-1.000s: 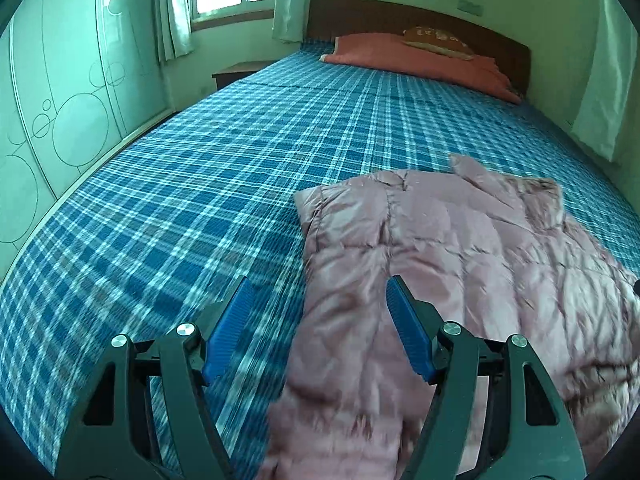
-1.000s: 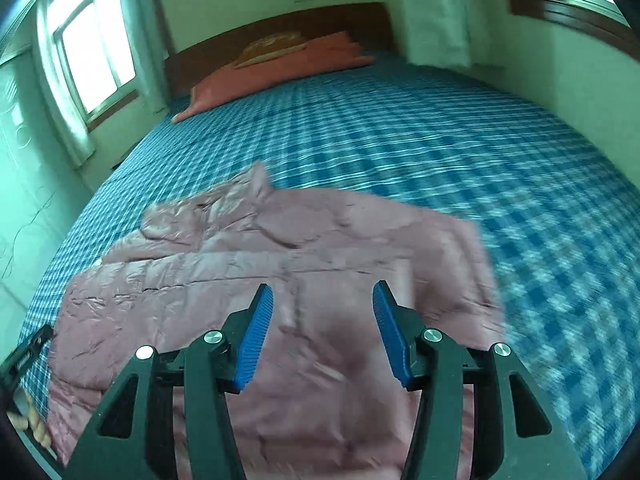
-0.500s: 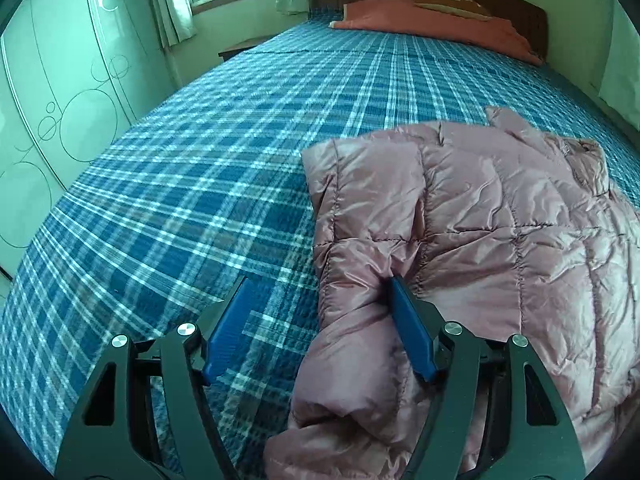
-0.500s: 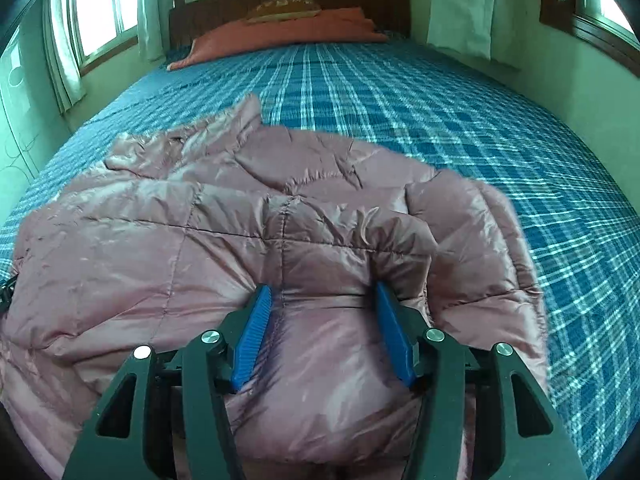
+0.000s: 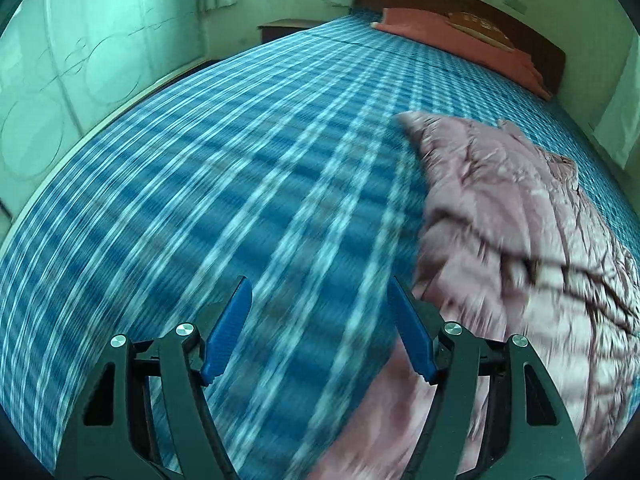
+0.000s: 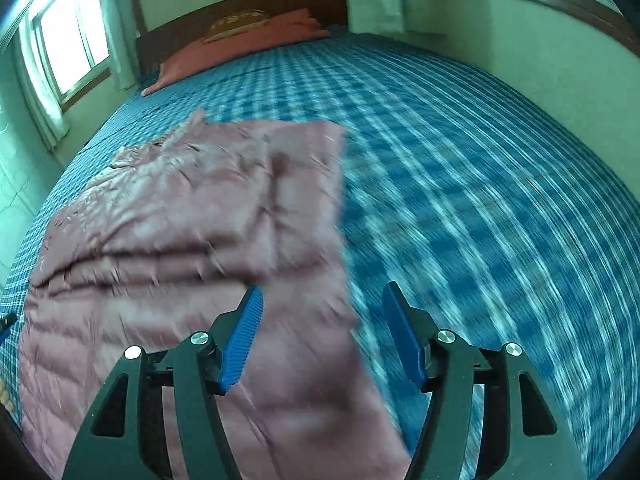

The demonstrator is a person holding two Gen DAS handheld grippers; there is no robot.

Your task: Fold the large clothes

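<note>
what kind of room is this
A bedroom, most likely in a home: a wide bed with a blue plaid sheet, an orange-red pillow against a dark wooden headboard, and curtained windows. A pink quilted puffer jacket lies on the bed.

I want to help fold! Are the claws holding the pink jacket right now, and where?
No. Both the left claw and right claw are open with nothing between them; the pink jacket lies loose on the bed.
</note>
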